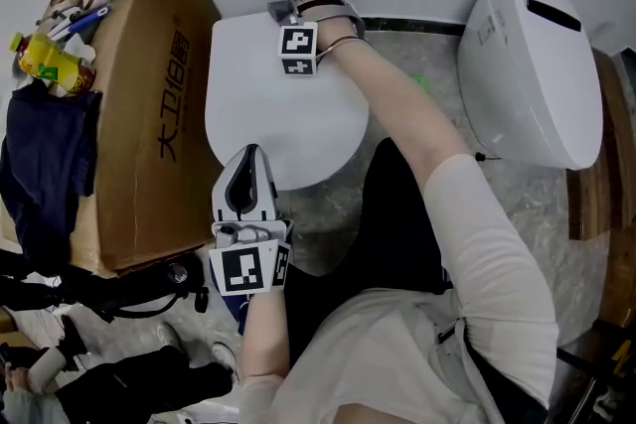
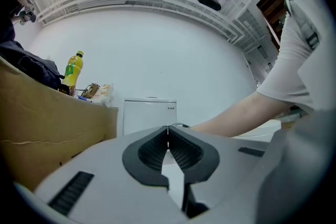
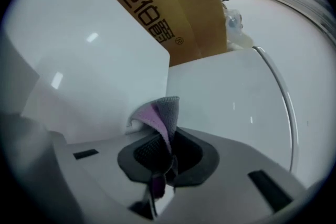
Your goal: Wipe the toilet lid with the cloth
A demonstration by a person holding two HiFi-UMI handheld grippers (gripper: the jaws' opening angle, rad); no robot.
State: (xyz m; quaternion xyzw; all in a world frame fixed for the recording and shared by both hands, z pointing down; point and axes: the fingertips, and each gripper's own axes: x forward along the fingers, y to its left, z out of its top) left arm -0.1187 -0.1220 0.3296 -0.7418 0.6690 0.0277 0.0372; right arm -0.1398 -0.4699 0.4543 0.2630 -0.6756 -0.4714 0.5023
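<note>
**Cloth held at the back of the lid**

Left of the toilet lid point(image 1: 268, 104) stands a cardboard box point(image 1: 149, 104). At the lid's front edge the left gripper point(image 1: 250, 154) rests with jaws together and empty, probably to leave the surface free. At the lid's back edge the right gripper point(image 1: 303, 7) pinches the cloth point(image 3: 157, 110), seemingly ready for wiping.

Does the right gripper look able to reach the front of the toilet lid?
Probably yes. The right gripper, shut on the cloth, is at the lid's back; the toilet lid is bare, with only the left gripper at its front edge.
</note>
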